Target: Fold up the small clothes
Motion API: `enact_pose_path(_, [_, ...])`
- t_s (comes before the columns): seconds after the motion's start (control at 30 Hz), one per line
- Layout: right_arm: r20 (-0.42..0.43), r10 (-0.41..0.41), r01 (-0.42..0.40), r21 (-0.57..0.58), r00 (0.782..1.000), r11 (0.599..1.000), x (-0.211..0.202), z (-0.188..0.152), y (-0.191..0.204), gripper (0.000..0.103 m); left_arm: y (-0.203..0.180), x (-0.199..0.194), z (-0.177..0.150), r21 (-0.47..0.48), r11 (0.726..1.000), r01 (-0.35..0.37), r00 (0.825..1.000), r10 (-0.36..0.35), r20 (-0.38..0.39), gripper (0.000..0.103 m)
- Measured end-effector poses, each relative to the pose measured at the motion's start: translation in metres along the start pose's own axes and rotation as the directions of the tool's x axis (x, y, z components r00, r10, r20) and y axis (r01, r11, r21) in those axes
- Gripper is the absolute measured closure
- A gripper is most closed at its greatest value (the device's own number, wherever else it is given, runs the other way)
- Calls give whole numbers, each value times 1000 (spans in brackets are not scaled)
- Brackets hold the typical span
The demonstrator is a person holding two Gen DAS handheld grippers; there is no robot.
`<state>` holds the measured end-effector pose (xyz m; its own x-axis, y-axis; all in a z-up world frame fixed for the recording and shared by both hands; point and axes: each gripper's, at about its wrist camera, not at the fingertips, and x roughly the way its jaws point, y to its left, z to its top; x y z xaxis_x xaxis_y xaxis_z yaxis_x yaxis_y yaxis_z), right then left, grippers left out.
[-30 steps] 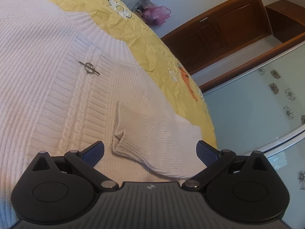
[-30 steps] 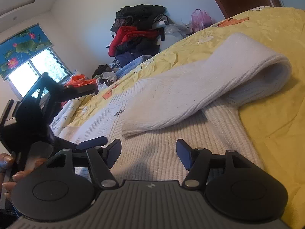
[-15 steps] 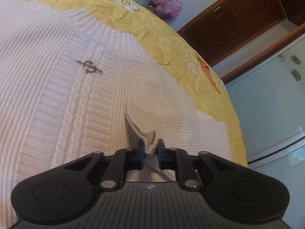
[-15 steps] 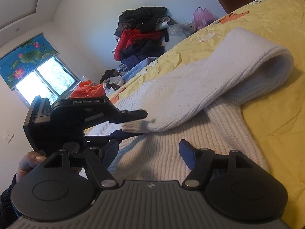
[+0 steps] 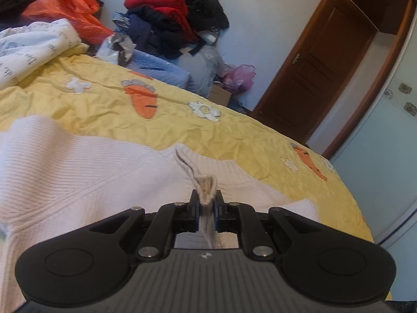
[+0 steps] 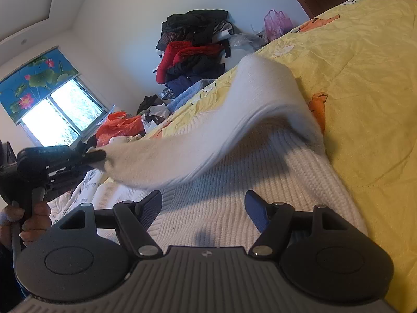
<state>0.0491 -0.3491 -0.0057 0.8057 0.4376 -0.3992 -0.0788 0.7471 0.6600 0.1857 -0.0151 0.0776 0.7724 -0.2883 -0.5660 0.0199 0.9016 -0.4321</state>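
Observation:
A white ribbed knit sweater (image 5: pixel 78 172) lies on a yellow bedspread (image 5: pixel 234 135) with carrot patches. My left gripper (image 5: pixel 206 203) is shut on the sleeve cuff (image 5: pixel 207 185) and holds it up off the sweater. In the right wrist view the sleeve (image 6: pixel 208 140) stretches in the air from the shoulder fold at the right to the left gripper (image 6: pixel 96 156) at the left. My right gripper (image 6: pixel 203 208) is open and empty, low over the sweater body (image 6: pixel 234 195).
A pile of red, black and blue clothes (image 5: pixel 169 18) stands against the far wall, with an orange bag (image 5: pixel 70 7) and a white printed quilt (image 5: pixel 31 44) at the left. A brown door (image 5: pixel 320 60) is at the right. A window (image 6: pixel 60 112) is behind.
My left gripper closed on the sleeve cuff, then lifted it up and carried it across the sweater. The sleeve now hangs stretched in the air. My right gripper stayed open and nearly still.

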Motion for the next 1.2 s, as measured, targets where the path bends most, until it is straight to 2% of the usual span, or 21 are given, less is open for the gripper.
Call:
enact_pose_path(0.17, [-4, -6, 6, -7, 1000, 1000, 0, 1, 1, 29, 46, -2, -14, -68, 996, -62, 997, 59, -40, 93])
enact_pose_path(0.27, [-5, -12, 12, -13, 1000, 1000, 0, 1, 2, 29, 55, 6, -28, -54, 994, -99, 988, 91, -122, 92])
enact_pose_path(0.3, [-7, -15, 14, -16, 1000, 1000, 0, 1, 2, 29, 56, 7, -33, -50, 991, -121, 982, 113, -148, 91])
enact_pose_path(0.37, [-13, -22, 21, -26, 1000, 999, 0, 1, 4, 30, 61, 3, -37, -67, 984, -166, 972, 152, -179, 77])
enact_pose_path(0.43, [-38, -51, 49, -59, 998, 997, -1, 3, 11, 29, 61, -17, -37, -99, 978, -184, 976, 169, -138, 76])
enact_pose_path(0.5, [-52, -69, 64, -93, 996, 994, -9, 6, 24, 27, 54, -40, -36, -81, 979, -186, 982, 185, -26, 56])
enact_pose_path(0.53, [-33, -47, 43, -113, 998, 993, -16, 9, 32, 27, 47, -50, -37, -52, 981, -186, 981, 188, 37, 28])
enact_pose_path(0.57, [6, -26, 26, -141, 1000, 990, -23, 14, 39, 26, 40, -54, -38, -18, 984, -176, 980, 176, 92, 13])
enact_pose_path(0.6, [44, -19, 26, -174, 999, 984, -25, 21, 45, 24, 32, -53, -38, 28, 987, -161, 979, 156, 133, 13])
enact_pose_path(0.67, [88, -48, 69, -261, 995, 963, -14, 44, 57, 10, 14, -38, -39, 101, 983, -153, 981, 139, 138, 13])
enact_pose_path(0.77, [67, -146, 160, -338, 987, 927, 36, 80, 62, 11, -7, 0, -43, 154, 983, -101, 994, 91, 67, 13])
enact_pose_path(0.83, [26, -206, 201, -354, 978, 913, 71, 97, 58, 16, -16, 27, -47, 194, 973, -125, 992, 125, 12, 13])
enact_pose_path(0.87, [1, -242, 226, -368, 970, 902, 89, 102, 55, 15, -18, 37, -49, 213, 968, -133, 990, 139, -16, 13])
enact_pose_path(0.93, [-49, -314, 271, -392, 948, 879, 115, 105, 47, 14, -11, 54, -55, 223, 963, -152, 983, 170, -67, 13])
enact_pose_path(1.0, [-78, -400, 329, -437, 913, 837, 133, 91, 33, 14, -9, 56, -65, 288, 945, -154, 984, 173, -42, 13])
enact_pose_path(1.03, [-52, -411, 336, -489, 910, 805, 134, 81, 28, 12, -10, 55, -69, 321, 935, -153, 984, 173, -37, 13])
enact_pose_path(1.07, [-21, -393, 320, -543, 919, 776, 132, 69, 27, 11, -10, 55, -71, 343, 927, -151, 984, 174, -37, 13])
enact_pose_path(1.2, [-25, -379, 311, -523, 925, 794, 131, 71, 24, 9, -10, 55, -70, 334, 930, -156, 983, 179, -37, 10])
